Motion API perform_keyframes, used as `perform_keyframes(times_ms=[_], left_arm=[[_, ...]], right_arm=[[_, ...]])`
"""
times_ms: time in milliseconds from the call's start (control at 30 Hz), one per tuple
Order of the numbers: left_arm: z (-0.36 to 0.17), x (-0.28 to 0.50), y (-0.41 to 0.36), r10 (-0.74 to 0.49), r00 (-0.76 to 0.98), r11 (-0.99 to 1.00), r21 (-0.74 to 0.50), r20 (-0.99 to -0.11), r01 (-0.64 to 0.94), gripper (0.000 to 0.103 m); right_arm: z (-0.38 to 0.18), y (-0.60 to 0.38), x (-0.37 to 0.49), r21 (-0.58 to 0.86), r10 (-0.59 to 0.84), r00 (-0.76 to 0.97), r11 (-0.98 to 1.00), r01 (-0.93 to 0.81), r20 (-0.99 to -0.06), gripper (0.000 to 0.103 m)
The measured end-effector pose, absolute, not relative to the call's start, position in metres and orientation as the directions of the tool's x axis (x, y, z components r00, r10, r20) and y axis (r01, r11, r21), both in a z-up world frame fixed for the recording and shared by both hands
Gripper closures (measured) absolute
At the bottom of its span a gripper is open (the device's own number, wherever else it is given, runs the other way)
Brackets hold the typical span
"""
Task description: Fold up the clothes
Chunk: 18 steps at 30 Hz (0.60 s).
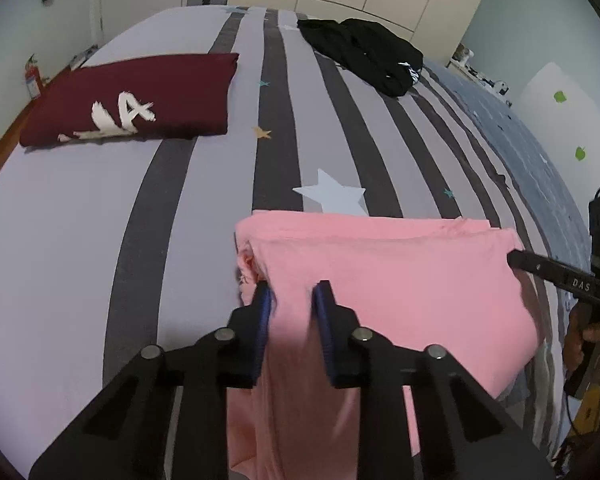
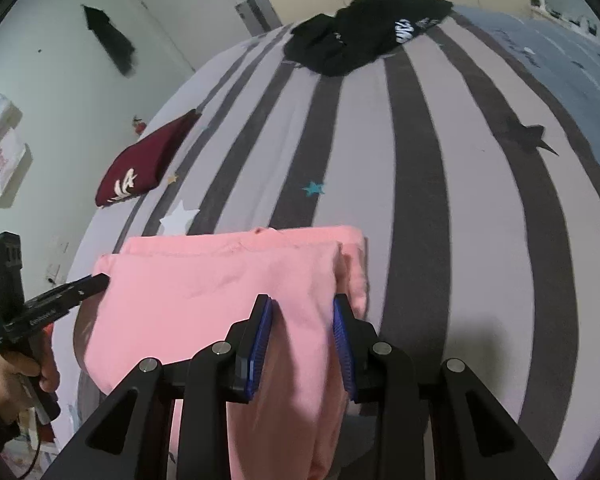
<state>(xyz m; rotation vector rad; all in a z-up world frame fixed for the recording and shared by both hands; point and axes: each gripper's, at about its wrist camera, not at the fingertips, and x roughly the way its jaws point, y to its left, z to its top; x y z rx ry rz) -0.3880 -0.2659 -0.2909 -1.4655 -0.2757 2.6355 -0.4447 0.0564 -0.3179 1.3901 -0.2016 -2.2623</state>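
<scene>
Pink fabric fills the space between both pairs of blue-padded fingers: each gripper is clamped on the same pink garment (image 1: 380,280), one at either end of its near edge. From the left gripper (image 1: 292,300), the cloth runs ahead and off to the right, doubled over in layers, with its far folded edge lying on the striped bed sheet (image 1: 100,240). From the right gripper (image 2: 302,316), the garment spreads ahead and to the left, where the other gripper's black finger meets its corner. Some pink cloth hangs down beneath each set of fingers.

Farther ahead and left of the left gripper lies a folded maroon shirt (image 1: 140,100) with white lettering. Well beyond both grippers, at the bed's far end, sits a crumpled black garment (image 1: 364,52).
</scene>
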Motion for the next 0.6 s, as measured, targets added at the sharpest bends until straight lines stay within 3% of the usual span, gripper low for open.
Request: perform_keyframes(times_ms=[67,100,333,500,600], left_arm=[[-0.286,-0.386,-0.265,0.184,-0.541,-0.977,-0.211,-0.821,-0.013,0.093],[-0.281,-0.385,-0.266,0.185,-0.554,-0.977,-0.213,-0.812,-0.014,0.094],[-0.279,-0.407,-0.265,0.149,-0.559,-0.983,-0.181,-0.816,0.001,0.095],[-0.308,-0.427,-0.263,0.115,-0.503,-0.988,-0.149,-0.857,0.029,0.093],[-0.308,-0.427,-0.266,0.122,-0.513,-0.986,-0.164,-0.850,0.037,0.092]], right_arm=[[-0.313,0.054,-0.444,0.338,-0.455,-0.390,-0.881,0.332,-0.801,0.095],[-0.311,0.053,-0.444,0.326,-0.449,-0.399,-0.882,0.340,-0.800,0.096],[-0.293,0.057,-0.449,0.317,-0.433,-0.465,-0.897,0.309,-0.772,0.098],[-0.319,0.045,-0.473,0.273,-0.367,-0.420,-0.924,0.269,-0.830,0.098],[-0.324,0.060,-0.477,0.359,-0.424,-0.422,-0.905,0.227,-0.802,0.097]])
